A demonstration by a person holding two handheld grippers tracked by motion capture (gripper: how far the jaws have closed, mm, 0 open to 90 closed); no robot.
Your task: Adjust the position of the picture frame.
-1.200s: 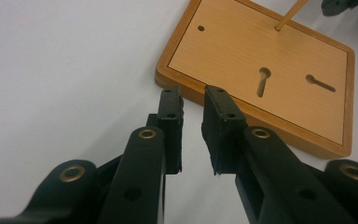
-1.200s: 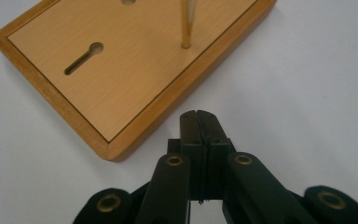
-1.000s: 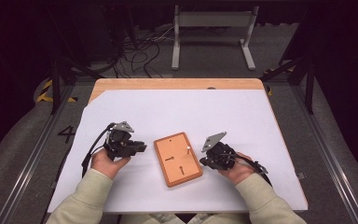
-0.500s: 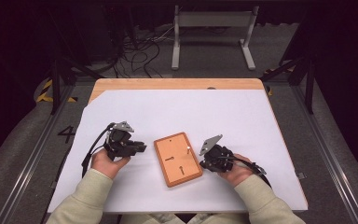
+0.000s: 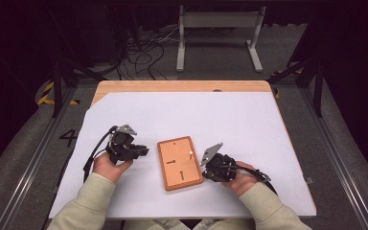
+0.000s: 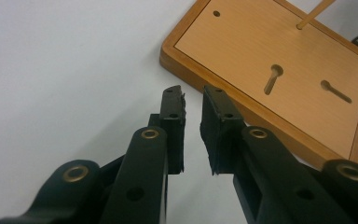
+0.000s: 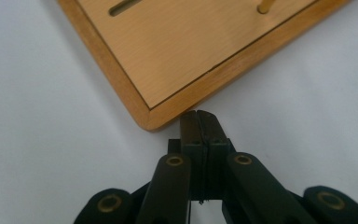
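While the wooden board (image 5: 179, 163) lies flat on the white sheet (image 5: 182, 120) near the tabletop's front edge, about midway between its left and right edges, its long axis runs from front to back, tilted slightly so the far end leans left. A small peg (image 5: 191, 153) stands upright near its right rim.

The left gripper (image 5: 141, 151) rests just left of the board and points at its left rim; its jaws stand a narrow gap apart with nothing between them, and they have just been closing a little. The right gripper (image 5: 206, 167) sits at the board's right front part, its jaws pressed together on nothing.

The left gripper view gives the board's two keyhole slots (image 6: 272, 78) and the thin peg (image 6: 313, 13) near the far rim, with the jaw tips short of the edge. The right gripper view puts the shut tips just beside a corner (image 7: 150, 119) of the board; I cannot tell whether they touch it.

Against the earlier frames, the board lies where it did, and the right gripper has edged slightly nearer the front edge.
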